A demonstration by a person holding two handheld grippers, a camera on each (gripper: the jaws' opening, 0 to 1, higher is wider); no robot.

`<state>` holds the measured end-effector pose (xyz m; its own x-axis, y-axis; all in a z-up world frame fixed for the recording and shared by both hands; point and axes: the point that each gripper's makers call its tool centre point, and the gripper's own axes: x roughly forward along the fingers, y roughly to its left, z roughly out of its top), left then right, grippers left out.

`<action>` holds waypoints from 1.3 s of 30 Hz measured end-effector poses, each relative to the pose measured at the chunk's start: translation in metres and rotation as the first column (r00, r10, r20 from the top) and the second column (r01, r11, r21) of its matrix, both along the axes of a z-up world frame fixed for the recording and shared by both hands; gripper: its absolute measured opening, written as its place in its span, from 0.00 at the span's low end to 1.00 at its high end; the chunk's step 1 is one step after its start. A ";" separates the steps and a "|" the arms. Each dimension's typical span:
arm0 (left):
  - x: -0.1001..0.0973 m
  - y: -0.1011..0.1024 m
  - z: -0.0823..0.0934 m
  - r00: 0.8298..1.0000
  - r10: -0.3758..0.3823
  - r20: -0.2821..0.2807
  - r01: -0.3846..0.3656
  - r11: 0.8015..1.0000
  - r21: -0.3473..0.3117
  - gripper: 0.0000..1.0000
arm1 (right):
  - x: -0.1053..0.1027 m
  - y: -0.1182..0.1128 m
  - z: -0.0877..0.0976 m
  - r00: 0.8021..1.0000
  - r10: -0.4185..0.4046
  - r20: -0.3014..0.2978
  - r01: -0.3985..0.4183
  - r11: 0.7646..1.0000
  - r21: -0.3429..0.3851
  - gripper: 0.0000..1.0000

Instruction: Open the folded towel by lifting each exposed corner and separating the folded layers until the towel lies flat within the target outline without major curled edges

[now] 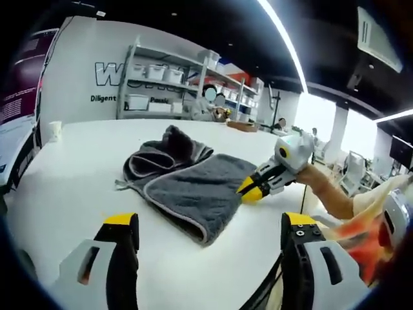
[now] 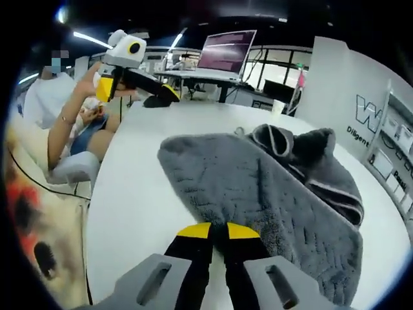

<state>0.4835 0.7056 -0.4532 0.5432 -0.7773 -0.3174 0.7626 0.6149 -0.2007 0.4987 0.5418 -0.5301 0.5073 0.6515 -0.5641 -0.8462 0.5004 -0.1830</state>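
A grey towel lies on the white table, partly unfolded, with a bunched, folded heap at its far end. My right gripper comes in from the right and is shut on the towel's near right edge. In the right gripper view its yellow-tipped jaws are pressed together on the towel's near hem. My left gripper stands open above the bare table in front of the towel, gripping nothing. It also shows raised off the table's far side, held in a person's hand.
A small white cup stands near the table's far left edge. Shelves with storage bins and seated people are behind the table. A monitor sits on a desk beyond, and a person's arm is beside the table.
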 end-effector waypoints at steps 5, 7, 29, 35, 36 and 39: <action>0.001 0.002 0.000 1.000 0.012 0.003 -0.012 1.000 0.007 0.88 | 0.001 -0.019 0.000 1.000 -0.026 -0.002 0.026 1.000 -0.001 0.00; 0.000 0.001 0.000 1.000 0.005 0.005 -0.005 1.000 0.009 0.88 | 0.002 -0.025 0.000 0.999 -0.035 -0.001 0.035 0.999 -0.005 0.00; -0.011 -0.018 -0.017 0.996 -0.088 -0.020 0.089 0.992 0.091 0.97 | 0.010 -0.136 0.001 0.963 -0.266 -0.029 0.267 0.964 0.012 0.00; -0.014 -0.019 -0.019 0.995 -0.096 -0.022 0.098 0.989 0.108 0.99 | 0.015 -0.160 0.000 0.941 -0.337 -0.040 0.339 0.940 0.038 0.00; -0.014 -0.019 -0.019 0.995 -0.098 -0.022 0.100 0.989 0.108 0.99 | 0.015 -0.162 -0.001 0.938 -0.344 -0.041 0.346 0.937 0.042 0.00; -0.014 -0.020 -0.019 0.994 -0.106 -0.023 0.108 0.988 0.107 0.98 | 0.017 -0.169 -0.001 0.928 -0.367 -0.054 0.371 0.926 0.070 0.00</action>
